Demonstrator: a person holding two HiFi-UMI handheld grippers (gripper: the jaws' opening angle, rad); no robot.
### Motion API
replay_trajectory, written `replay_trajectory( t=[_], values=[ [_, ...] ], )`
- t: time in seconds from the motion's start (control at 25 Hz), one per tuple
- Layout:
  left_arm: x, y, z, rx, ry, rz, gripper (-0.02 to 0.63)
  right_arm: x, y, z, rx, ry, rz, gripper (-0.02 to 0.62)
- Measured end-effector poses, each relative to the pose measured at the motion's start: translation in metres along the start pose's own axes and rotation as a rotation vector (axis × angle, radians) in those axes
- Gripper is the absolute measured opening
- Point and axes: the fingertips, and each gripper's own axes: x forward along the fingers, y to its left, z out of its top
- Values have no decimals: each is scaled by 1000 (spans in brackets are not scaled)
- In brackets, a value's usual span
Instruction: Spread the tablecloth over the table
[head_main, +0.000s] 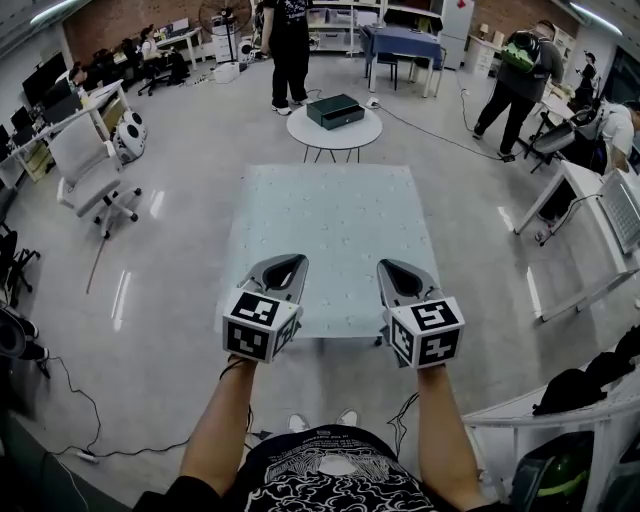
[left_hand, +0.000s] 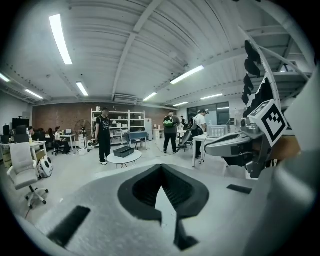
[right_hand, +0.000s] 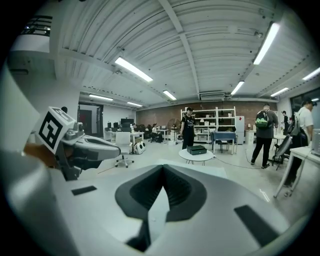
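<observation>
A pale, dotted tablecloth (head_main: 335, 215) lies flat over the rectangular table in the head view and covers its whole top. Both grippers hover side by side over the near part of the cloth, pointing away from me. My left gripper (head_main: 291, 262) has its jaws shut, and in the left gripper view (left_hand: 161, 166) the tips meet with no cloth seen between them. My right gripper (head_main: 393, 266) is shut too, with its tips (right_hand: 163, 166) together and nothing seen in them. The cloth's far part (right_hand: 210, 169) shows beyond them.
Beyond the table stands a round white side table (head_main: 350, 135) with a black box (head_main: 335, 110) on it. A person (head_main: 290, 50) stands behind it and another (head_main: 518, 85) at the right. An office chair (head_main: 90, 170) is at the left, a white desk (head_main: 585, 215) at the right.
</observation>
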Motion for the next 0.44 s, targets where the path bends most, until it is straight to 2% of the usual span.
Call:
replay_trajectory(
  t=[0.44],
  values=[
    [-4, 2, 0, 11, 5, -19, 6, 0, 8, 5, -16, -3, -7, 3]
  ],
)
